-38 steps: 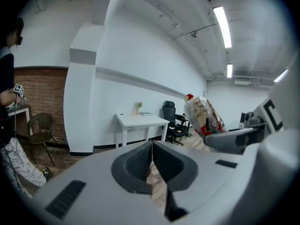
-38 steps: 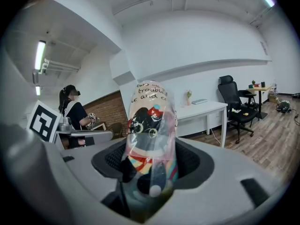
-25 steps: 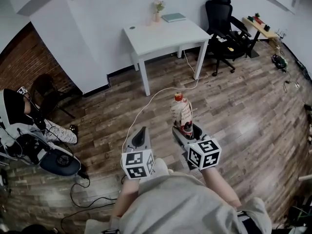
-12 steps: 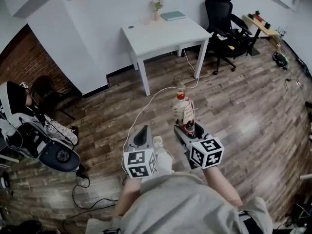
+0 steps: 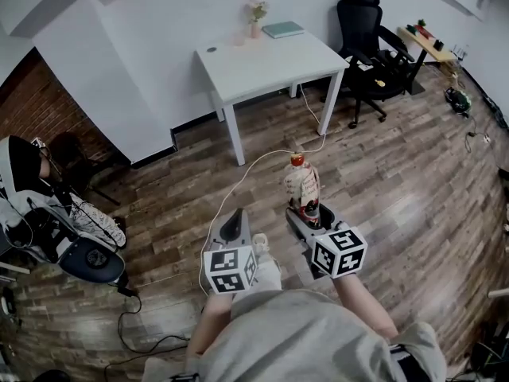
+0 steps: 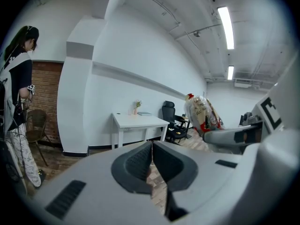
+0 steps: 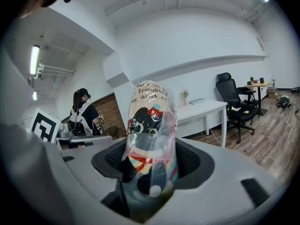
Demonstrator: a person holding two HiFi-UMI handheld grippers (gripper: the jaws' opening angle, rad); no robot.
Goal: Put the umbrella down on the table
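The folded umbrella (image 5: 302, 185) is in a clear sleeve with cartoon print and a red tip. It stands upright in my right gripper (image 5: 306, 212), which is shut on its lower end. In the right gripper view the umbrella (image 7: 151, 139) fills the gap between the pads. It also shows in the left gripper view as the umbrella (image 6: 202, 114) at the right. My left gripper (image 5: 231, 225) is beside it on the left, shut and holding nothing (image 6: 151, 161). The white table (image 5: 266, 58) stands ahead against the wall, well beyond both grippers.
A small vase with flowers (image 5: 256, 18) and a flat book (image 5: 284, 29) sit at the table's back edge. A black office chair (image 5: 370, 46) stands right of the table. A white cable (image 5: 246, 173) runs over the wood floor. A person (image 5: 24, 181) stands far left by equipment.
Both grippers have sunk slightly and moved a little toward the table, the umbrella still upright in the right one. The jaws have not changed.
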